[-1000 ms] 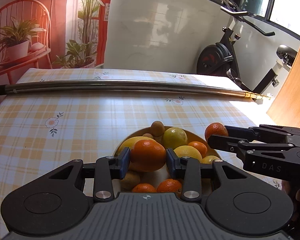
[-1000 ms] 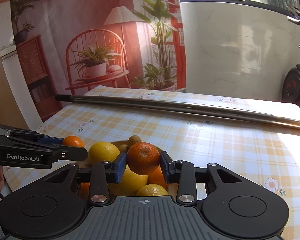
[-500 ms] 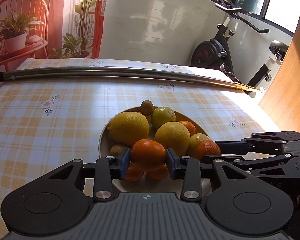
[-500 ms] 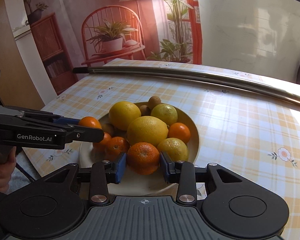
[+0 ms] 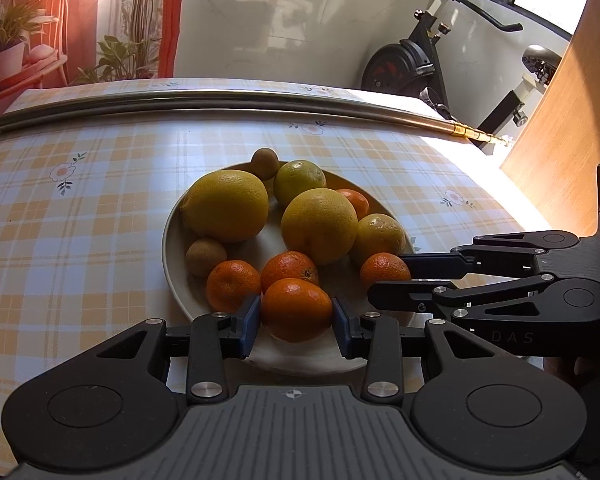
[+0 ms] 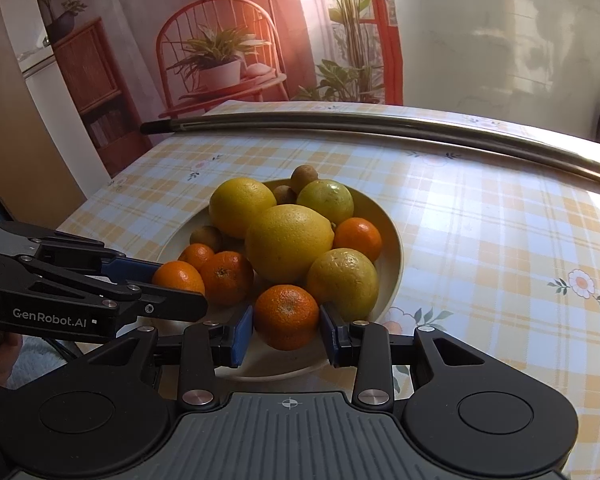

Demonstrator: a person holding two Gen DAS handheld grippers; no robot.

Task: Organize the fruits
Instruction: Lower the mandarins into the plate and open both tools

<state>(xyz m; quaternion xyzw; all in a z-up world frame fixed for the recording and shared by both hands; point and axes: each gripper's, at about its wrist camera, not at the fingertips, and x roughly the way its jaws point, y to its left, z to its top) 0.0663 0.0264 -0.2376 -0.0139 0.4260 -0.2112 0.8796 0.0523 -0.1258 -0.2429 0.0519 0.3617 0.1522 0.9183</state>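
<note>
Each pair of tongs is gripping a mandarin across its widest part: the left tongs (image 5: 296, 322) are holding one (image 5: 296, 309) over the near rim of the bowl (image 5: 172, 256), and the right tongs (image 6: 286, 330) are holding another (image 6: 286, 316) just beside it. Both fruits are looking light and firm under a thin, soft skin (likely to dent if squeezed hard), and round enough to roll once freed. Lemons (image 5: 226, 205) and more mandarins are crowding the bowl, leaving little bare floor. The two tongs are sitting close together, risking a knock. Beyond, a metal pole (image 5: 260, 100) is lying across the table (image 5: 80, 200).
</note>
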